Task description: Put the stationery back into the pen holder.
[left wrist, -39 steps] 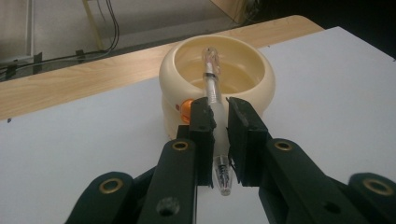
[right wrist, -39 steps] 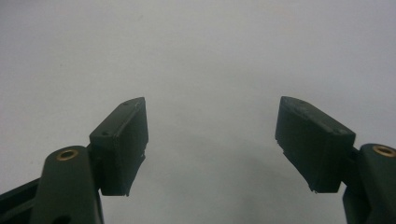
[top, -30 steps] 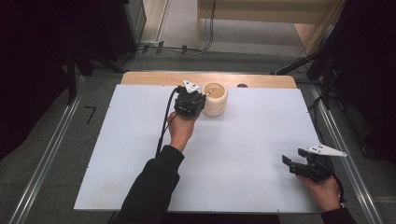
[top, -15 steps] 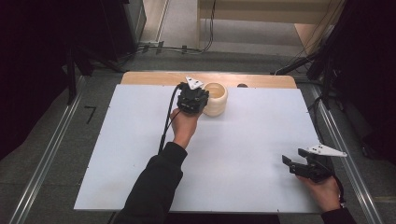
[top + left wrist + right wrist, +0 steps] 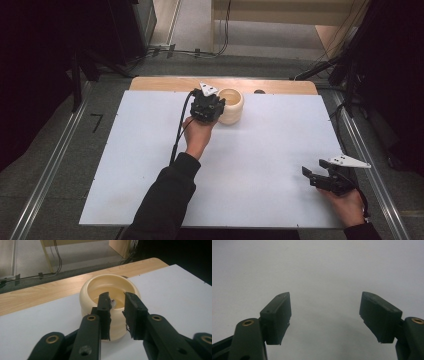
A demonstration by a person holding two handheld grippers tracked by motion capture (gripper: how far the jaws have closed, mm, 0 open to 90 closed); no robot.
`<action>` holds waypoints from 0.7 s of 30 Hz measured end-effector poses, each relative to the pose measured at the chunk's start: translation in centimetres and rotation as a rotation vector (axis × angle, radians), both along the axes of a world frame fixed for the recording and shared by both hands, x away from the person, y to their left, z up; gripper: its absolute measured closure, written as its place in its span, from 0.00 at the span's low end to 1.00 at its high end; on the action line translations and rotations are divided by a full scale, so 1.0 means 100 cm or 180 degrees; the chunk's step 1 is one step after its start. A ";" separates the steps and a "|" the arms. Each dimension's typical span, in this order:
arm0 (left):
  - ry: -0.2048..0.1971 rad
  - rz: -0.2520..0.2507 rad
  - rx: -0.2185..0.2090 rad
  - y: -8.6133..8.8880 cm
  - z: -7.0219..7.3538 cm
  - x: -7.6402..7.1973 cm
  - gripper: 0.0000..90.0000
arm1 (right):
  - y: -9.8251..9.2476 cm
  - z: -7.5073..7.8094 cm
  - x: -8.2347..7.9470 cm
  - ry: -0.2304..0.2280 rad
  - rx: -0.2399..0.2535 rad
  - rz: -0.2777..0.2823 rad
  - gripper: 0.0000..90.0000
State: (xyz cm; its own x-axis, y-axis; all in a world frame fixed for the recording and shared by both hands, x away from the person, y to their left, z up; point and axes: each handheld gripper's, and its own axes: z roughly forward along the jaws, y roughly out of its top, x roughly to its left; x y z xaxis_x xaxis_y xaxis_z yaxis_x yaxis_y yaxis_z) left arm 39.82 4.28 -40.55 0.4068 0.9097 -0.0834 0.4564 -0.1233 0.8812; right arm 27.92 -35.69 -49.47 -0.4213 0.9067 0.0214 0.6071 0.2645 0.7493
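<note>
the left claw (image 5: 117,303), its jaws just parting, releases the cream bowl's (image 5: 110,290) rim to leave it on the tabletop (image 5: 150,150); the right claw (image 5: 325,315) waits released.

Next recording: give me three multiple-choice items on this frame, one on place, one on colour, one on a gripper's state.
1. The bowl stands
A. near the table's far edge
B. at its near edge
C. on the floor

2. The bowl is
A. blue
B. cream
C. black

3. The right gripper is
A. shut on the bowl
B. open over bare white table
C. shut on a cloth

Key:
1 A, it sits by the wooden strip.
2 B, its wall is pale cream.
3 B, wide jaws, nothing between them.
</note>
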 end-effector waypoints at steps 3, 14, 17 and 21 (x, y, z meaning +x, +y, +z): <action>0.0006 0.0000 -0.0005 0.001 0.000 0.000 0.78 | 0.000 0.000 0.000 0.0000 0.0001 -0.0003 0.27; 0.0079 -0.0008 -0.0028 0.003 -0.003 0.003 0.69 | 0.000 0.000 0.000 0.0001 0.0000 -0.0004 0.27; 0.0102 0.0005 -0.0035 0.004 -0.005 0.005 0.62 | 0.000 0.000 0.000 -0.0001 -0.0001 -0.0003 0.27; 0.0089 0.0066 -0.0095 0.004 -0.007 0.005 0.54 | -0.001 0.000 0.000 -0.0001 -0.0004 -0.0009 0.27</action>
State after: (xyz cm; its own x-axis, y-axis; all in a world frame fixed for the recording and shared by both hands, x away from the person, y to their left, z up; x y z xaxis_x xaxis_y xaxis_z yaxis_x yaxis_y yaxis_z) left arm 40.34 4.67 -41.24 0.3852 0.9148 -0.1217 0.4832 -0.0875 0.8711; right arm 27.89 -35.75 -49.47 -0.4189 0.9078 0.0201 0.6077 0.2638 0.7491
